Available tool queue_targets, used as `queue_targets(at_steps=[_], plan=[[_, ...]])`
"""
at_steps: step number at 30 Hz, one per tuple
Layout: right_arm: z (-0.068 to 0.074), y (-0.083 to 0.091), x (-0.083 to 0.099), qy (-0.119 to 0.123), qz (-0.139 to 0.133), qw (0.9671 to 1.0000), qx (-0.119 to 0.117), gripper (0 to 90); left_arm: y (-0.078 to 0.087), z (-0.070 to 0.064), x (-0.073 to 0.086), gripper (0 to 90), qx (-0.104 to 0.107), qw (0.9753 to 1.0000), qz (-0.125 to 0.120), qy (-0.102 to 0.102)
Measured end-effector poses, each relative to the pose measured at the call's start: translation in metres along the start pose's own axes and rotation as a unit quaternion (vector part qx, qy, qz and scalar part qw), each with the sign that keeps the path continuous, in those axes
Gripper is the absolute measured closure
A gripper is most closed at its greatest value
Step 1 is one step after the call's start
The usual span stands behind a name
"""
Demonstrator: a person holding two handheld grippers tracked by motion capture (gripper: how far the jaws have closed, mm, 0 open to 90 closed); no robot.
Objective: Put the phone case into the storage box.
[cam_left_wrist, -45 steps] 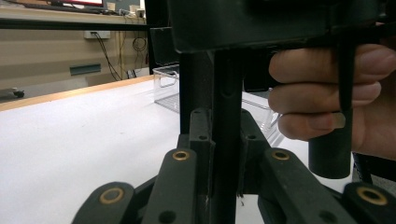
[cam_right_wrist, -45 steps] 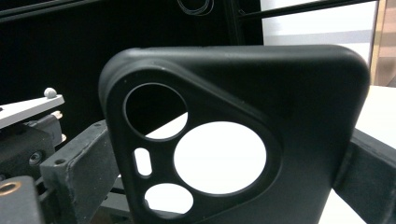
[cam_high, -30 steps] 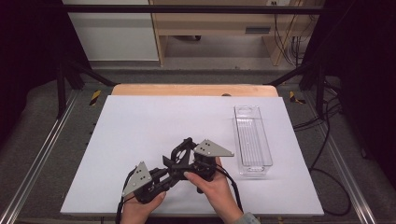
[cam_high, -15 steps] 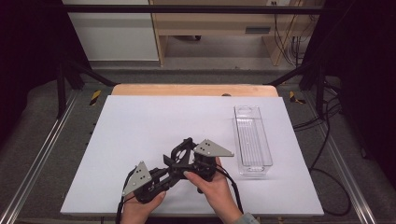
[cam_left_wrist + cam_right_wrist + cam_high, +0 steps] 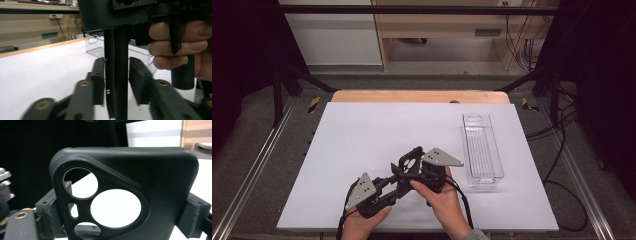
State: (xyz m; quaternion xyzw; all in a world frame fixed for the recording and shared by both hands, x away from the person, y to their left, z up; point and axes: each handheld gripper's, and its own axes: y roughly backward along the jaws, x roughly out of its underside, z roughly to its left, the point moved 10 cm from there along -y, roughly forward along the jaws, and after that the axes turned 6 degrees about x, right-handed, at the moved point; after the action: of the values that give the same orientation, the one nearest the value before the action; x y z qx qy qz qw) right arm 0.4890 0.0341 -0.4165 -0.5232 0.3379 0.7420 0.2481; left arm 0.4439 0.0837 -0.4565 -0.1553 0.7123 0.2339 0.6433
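Observation:
A black phone case with round camera cut-outs is held above the front of the white table, between both grippers. My right gripper is shut on it: in the right gripper view the case stands upright, face-on, between the two pads. My left gripper comes in from the lower left. In the left gripper view the case runs edge-on between its jaws, and the left gripper is closed onto that thin edge. A hand holds the right gripper just behind.
A long clear plastic bin lies empty on the right side of the table, also visible beyond the case as a bin. A wooden strip edges the far side. Cables trail on the floor at the right.

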Motion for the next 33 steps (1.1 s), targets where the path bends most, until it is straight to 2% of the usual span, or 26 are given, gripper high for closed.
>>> queue_targets(at_steps=[2,5,6,7,8,13,20,27,30,33], plan=[[-0.005,0.001,-0.001,-0.004,-0.002,1.0000,0.009,13.6,-0.001,0.000,0.001,56.9,0.000,1.0000,0.004,0.000],[-0.015,0.003,-0.003,-0.001,-0.006,0.9995,0.032,13.6,-0.002,0.001,0.003,45.6,-0.005,0.9999,0.012,-0.004],[-0.015,0.003,-0.003,-0.001,-0.006,0.9995,0.032,13.6,-0.002,0.002,0.004,45.6,-0.006,0.9999,0.013,-0.001],[-0.019,0.004,-0.004,-0.006,-0.011,0.9990,0.043,13.6,-0.002,0.004,0.004,40.6,-0.007,0.9999,0.014,0.003],[-0.019,0.004,-0.004,-0.006,-0.011,0.9990,0.043,13.6,-0.002,0.005,0.004,40.6,-0.010,0.9998,0.015,0.005],[-0.033,0.006,-0.006,-0.005,-0.023,0.9967,0.078,13.6,0.002,0.018,0.007,27.9,-0.030,0.9993,0.020,0.012],[-0.040,0.008,-0.007,-0.005,-0.028,0.9953,0.093,13.6,0.012,0.035,0.006,18.3,-0.055,0.9982,0.017,0.018],[-0.043,0.007,-0.005,-0.006,-0.025,0.9948,0.099,13.6,0.025,0.059,0.007,10.2,-0.092,0.9954,0.023,0.014],[-0.044,0.007,-0.004,-0.005,-0.025,0.9947,0.100,13.6,0.029,0.065,0.008,6.9,-0.100,0.9945,0.025,0.014],[-0.045,0.009,-0.005,-0.001,-0.026,0.9945,0.101,13.6,0.034,0.073,0.007,5.2,-0.111,0.9935,0.018,0.022]])
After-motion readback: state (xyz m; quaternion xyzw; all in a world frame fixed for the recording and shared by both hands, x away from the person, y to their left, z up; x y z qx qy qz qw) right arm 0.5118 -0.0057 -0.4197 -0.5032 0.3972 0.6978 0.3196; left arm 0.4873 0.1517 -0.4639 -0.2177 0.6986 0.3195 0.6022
